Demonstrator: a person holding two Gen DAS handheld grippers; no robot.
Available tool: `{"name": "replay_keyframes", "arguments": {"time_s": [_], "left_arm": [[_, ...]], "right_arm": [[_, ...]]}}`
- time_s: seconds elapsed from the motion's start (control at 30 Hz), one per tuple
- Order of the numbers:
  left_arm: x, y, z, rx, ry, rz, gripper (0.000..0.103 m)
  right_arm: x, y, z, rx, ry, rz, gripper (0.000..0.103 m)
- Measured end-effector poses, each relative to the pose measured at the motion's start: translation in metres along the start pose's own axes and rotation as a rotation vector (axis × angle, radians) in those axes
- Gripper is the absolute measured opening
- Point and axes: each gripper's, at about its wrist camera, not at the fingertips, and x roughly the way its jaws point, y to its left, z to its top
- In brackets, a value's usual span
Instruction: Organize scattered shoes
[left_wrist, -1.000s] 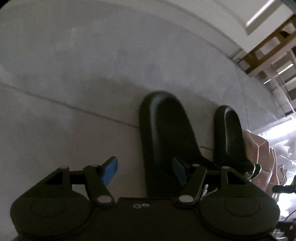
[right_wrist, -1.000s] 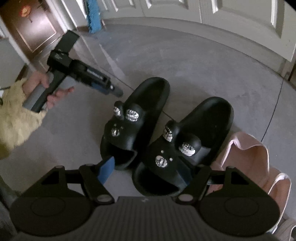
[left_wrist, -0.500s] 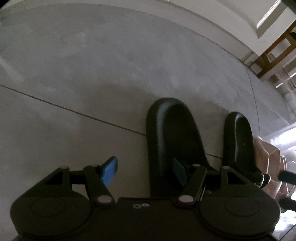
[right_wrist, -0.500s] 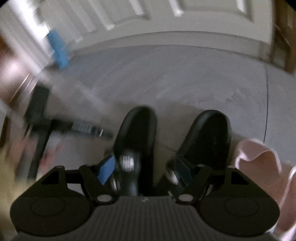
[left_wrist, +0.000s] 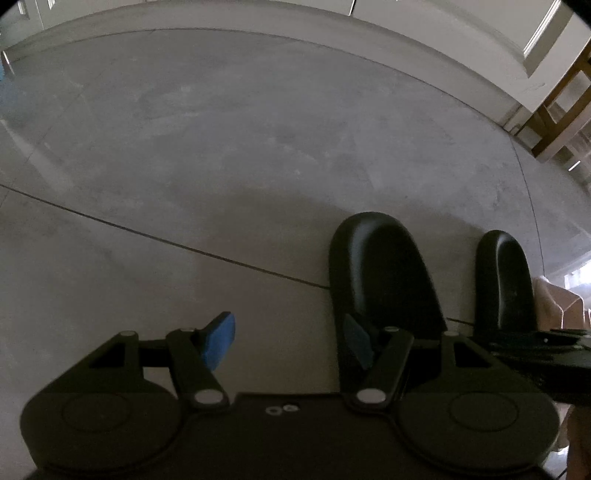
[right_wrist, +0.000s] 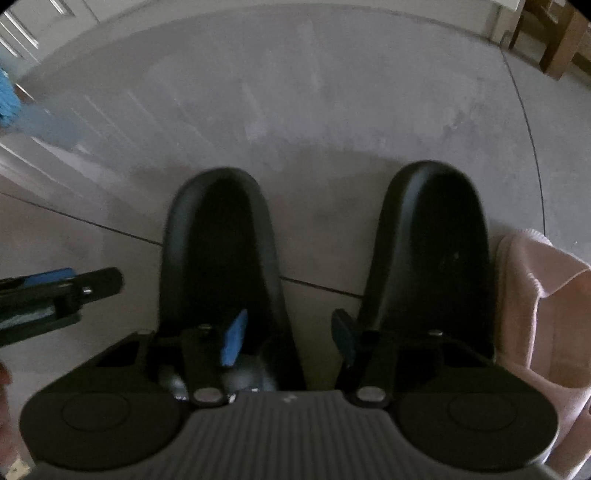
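Two black slippers lie side by side on the grey floor, heels away from me. My right gripper (right_wrist: 290, 338) hangs low over them. Its jaws are closing. One blue pad (right_wrist: 234, 341) is over the left slipper (right_wrist: 218, 251); the other pad (right_wrist: 343, 336) is at the gap beside the right slipper (right_wrist: 432, 240). The left slipper's inner side wall lies between them, with no visible pressing. My left gripper (left_wrist: 291, 343) stands open over bare floor, just left of that same slipper (left_wrist: 380, 273), its right pad over the slipper's edge. The other slipper (left_wrist: 504, 280) lies further right.
A pink slipper (right_wrist: 535, 314) lies against the right black slipper. A white door and baseboard (left_wrist: 406, 55) run along the back. Wooden furniture legs (left_wrist: 554, 122) stand at the far right. A blurred blue object (right_wrist: 7, 99) is at the far left.
My right gripper has dropped over the black slippers and rolled, so they now point straight away, and its jaws have narrowed. The left gripper has tilted slightly, still open.
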Motion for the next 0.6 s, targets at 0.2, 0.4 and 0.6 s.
{"name": "replay_keyframes", "arguments": {"time_s": [0.2, 0.4, 0.6], "left_arm": [[-0.001, 0.004, 0.0, -0.008, 0.0, -0.014, 0.066], [-0.003, 0.006, -0.002, -0.005, -0.018, -0.014, 0.065], [-0.001, 0.0, -0.004, 0.009, -0.023, -0.012, 0.065]], "right_arm": [[0.013, 0.002, 0.01, 0.017, 0.083, 0.035, 0.02], [0.007, -0.01, 0.007, 0.009, 0.102, -0.032, 0.012], [0.001, -0.033, 0.006, 0.032, 0.102, -0.023, 0.014]]}}
